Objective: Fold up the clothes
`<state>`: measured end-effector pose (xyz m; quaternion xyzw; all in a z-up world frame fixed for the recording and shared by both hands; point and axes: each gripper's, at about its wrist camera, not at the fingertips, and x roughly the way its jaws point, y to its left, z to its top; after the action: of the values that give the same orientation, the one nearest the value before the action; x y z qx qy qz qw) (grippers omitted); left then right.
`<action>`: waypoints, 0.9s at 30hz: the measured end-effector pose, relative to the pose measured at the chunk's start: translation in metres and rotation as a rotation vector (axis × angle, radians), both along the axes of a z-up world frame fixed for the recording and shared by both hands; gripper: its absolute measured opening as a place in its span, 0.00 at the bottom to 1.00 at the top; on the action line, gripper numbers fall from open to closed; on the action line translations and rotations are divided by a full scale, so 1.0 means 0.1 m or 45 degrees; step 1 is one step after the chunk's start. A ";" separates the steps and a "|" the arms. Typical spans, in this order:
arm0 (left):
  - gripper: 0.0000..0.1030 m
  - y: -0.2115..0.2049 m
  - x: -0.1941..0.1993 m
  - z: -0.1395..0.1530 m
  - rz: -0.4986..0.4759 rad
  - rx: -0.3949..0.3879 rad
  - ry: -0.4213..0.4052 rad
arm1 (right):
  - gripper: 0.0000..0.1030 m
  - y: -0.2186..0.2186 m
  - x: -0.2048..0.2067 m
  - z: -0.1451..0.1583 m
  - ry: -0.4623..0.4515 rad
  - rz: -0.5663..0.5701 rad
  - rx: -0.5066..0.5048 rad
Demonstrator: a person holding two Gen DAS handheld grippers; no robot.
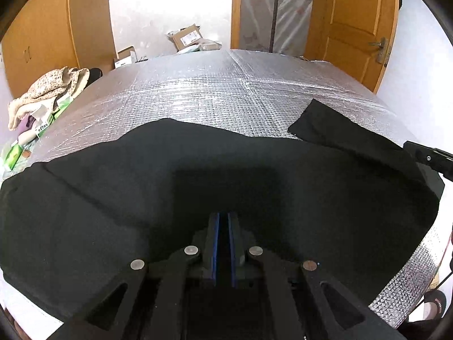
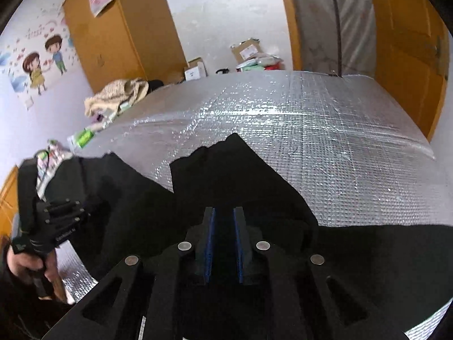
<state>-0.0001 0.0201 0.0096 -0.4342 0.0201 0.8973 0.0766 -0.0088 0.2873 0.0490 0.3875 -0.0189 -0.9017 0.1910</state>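
A black garment (image 1: 198, 175) lies spread over the near part of a silver foil-covered table (image 1: 226, 90). My left gripper (image 1: 223, 218) has its jaws nearly together with black cloth between them at the garment's near edge. My right gripper (image 2: 223, 212) is pinched on black cloth (image 2: 232, 170) that rises in a peak ahead of the fingers. The garment's sleeve (image 1: 320, 121) points toward the far right. The right gripper's body (image 1: 427, 155) shows at the right edge of the left view. The left gripper and the hand holding it (image 2: 42, 226) show at the left of the right view.
A beige blanket (image 1: 51, 90) and small boxes (image 1: 42, 124) lie at the table's left edge. Cardboard boxes (image 1: 187, 38) sit on the floor behind. Wooden doors (image 1: 354, 22) and a wardrobe (image 1: 42, 28) stand at the back. The foil table (image 2: 325, 130) extends far ahead.
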 end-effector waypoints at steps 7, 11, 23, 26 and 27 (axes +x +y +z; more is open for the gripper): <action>0.05 0.00 0.02 -0.01 -0.007 -0.001 0.023 | 0.24 -0.14 -0.07 -0.01 0.008 0.048 0.082; 0.05 -0.01 0.05 -0.02 -0.011 0.000 0.044 | 0.26 -0.22 -0.13 -0.02 0.002 0.081 0.146; 0.05 -0.01 0.12 -0.04 -0.015 -0.010 0.099 | 0.26 -0.49 -0.30 -0.18 -0.078 0.215 0.300; 0.05 -0.01 0.12 -0.04 -0.015 -0.005 0.102 | 0.26 -0.54 -0.32 -0.22 -0.091 0.243 0.320; 0.05 -0.01 0.13 -0.04 -0.015 -0.004 0.103 | 0.26 -0.56 -0.32 -0.22 -0.090 0.251 0.327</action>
<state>0.0126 0.0187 0.0054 -0.3978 0.0273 0.9136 0.0802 -0.0409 0.2312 0.0274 0.4400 0.1278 -0.8595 0.2265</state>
